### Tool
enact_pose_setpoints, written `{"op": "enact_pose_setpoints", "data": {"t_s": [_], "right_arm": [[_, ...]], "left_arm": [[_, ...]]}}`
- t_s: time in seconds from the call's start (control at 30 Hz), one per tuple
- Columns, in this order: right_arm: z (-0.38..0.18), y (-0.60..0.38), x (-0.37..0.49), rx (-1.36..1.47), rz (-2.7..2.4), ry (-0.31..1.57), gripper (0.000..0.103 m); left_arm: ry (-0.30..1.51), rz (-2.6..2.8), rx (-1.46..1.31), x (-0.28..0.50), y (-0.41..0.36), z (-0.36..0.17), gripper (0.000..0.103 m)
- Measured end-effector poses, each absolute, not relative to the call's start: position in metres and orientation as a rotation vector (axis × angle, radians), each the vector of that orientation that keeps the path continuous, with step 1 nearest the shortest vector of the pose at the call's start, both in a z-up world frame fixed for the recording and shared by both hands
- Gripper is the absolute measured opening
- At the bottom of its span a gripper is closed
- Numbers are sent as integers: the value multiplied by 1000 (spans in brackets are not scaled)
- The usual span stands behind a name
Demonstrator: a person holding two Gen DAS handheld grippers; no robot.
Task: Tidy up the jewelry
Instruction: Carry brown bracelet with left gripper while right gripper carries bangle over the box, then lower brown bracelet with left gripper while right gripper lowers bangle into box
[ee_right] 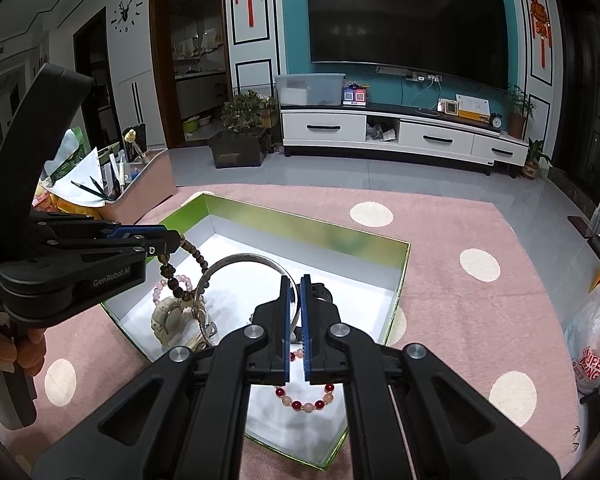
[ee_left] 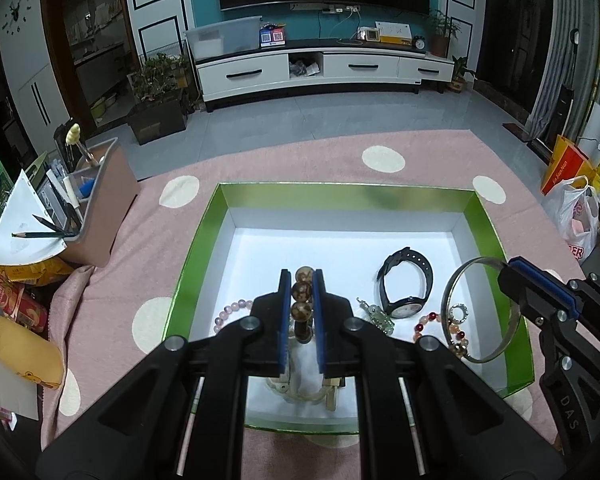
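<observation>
Pink dotted rug [ee_left: 300,160], green-rimmed box [ee_left: 340,196], TV stand [ee_left: 320,68], grey tile floor [ee_right: 380,176]

A box [ee_left: 480,216] sits at frame centre on a rug [ee_left: 300,160]. Inside it, a watch [ee_left: 406,284] lies right of centre, with a beaded bracelet [ee_left: 230,312] at lower left. A desk organizer [ee_left: 100,200] stands left of the box.

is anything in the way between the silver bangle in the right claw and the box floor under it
Yes. The silver bangle, held in the right claw, hangs above the red bead bracelet on the box floor.
</observation>
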State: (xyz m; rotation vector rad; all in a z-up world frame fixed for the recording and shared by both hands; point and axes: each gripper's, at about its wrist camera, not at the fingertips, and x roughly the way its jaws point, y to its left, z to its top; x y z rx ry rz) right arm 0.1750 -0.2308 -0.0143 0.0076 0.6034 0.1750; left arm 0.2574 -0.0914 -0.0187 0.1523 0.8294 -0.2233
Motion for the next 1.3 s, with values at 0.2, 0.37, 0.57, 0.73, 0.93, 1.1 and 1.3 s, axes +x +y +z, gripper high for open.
{"op": "enact_pose_setpoints", "data": {"t_s": [0.2, 0.37, 0.57, 0.73, 0.93, 1.1, 1.3], "right_arm": [[-18, -231, 178, 10, 176, 614, 4], [-20, -232, 179, 9, 177, 618, 4], [-22, -232, 180, 9, 179, 621, 4], [-25, -231, 181, 8, 181, 625, 4], [-27, -229, 182, 6, 183, 630, 4], [-28, -228, 183, 5, 184, 634, 4], [-29, -227, 184, 2, 188, 639, 4]], "left_arm": [[846, -218, 156, 263, -91, -27, 10], [856, -215, 156, 267, -91, -31, 10], [863, -212, 160, 268, -91, -35, 10], [871, -211, 166, 270, -91, -39, 10], [879, -209, 168, 272, -91, -43, 10], [887, -205, 173, 273, -91, -46, 10], [894, -201, 178, 275, -89, -49, 10]]}}
